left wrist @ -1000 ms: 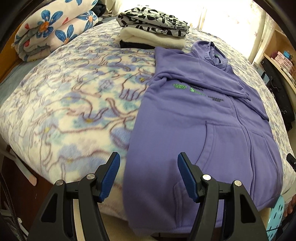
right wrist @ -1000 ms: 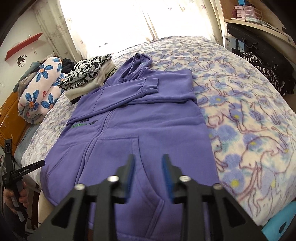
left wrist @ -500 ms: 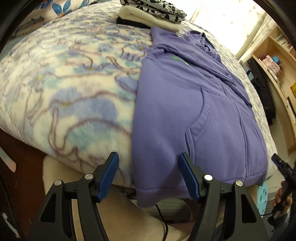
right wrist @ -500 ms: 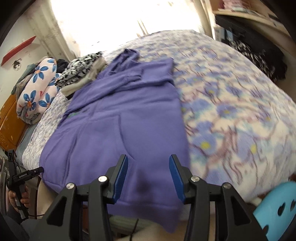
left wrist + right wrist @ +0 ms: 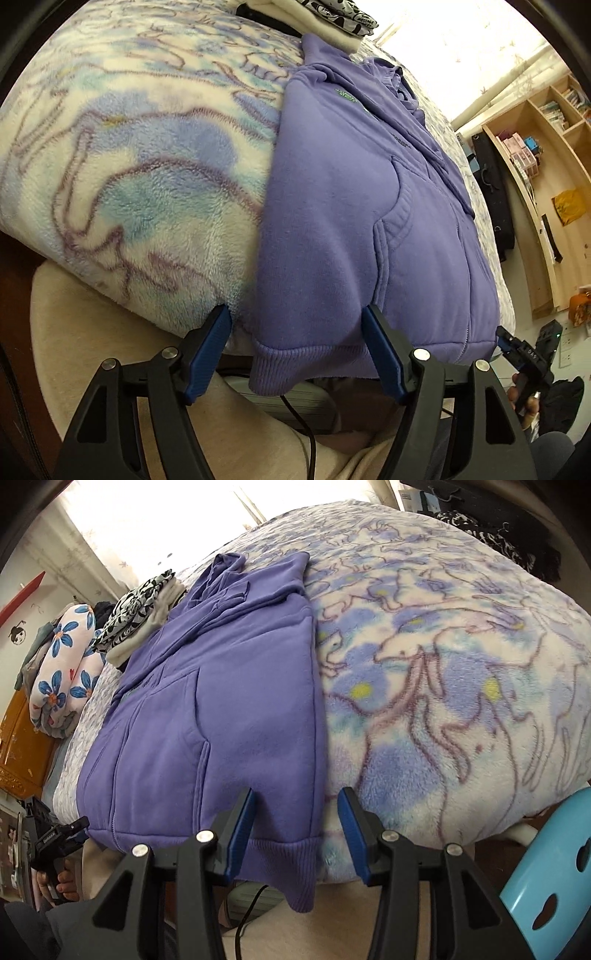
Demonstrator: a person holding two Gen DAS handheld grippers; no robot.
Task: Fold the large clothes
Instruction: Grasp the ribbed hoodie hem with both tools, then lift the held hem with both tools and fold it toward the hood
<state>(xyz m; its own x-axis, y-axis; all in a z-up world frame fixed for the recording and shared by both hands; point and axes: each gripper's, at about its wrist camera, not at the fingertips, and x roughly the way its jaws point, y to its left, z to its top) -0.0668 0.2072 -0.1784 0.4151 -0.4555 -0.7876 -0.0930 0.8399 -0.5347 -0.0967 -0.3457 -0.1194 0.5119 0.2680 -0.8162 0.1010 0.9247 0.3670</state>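
Note:
A purple hoodie [image 5: 351, 221] lies front up on the fleece blanket [image 5: 129, 166], and its ribbed hem hangs over the bed's near edge. My left gripper [image 5: 297, 332] points down at the hem's left corner; its jaws are opening, the corner sits between them and the pads are not pressing it. In the right wrist view the hoodie [image 5: 221, 701] has its right hem corner between the pads of my right gripper [image 5: 297, 823], which stands open. Each gripper also shows in the other's view, held in a hand: the right gripper [image 5: 524, 354] and the left gripper [image 5: 55, 838].
A stack of folded clothes [image 5: 140, 602] and a rolled floral quilt [image 5: 62, 664] lie at the bed's far end. A blue stool [image 5: 554, 878] stands to the right of the bed. Wooden shelves [image 5: 546, 184] line the wall. A cable [image 5: 299, 417] runs under the bed's edge.
Both grippers have dropped and tilted down from over the hoodie's body to its hem at the bed's edge. Both jaws stand wider than before.

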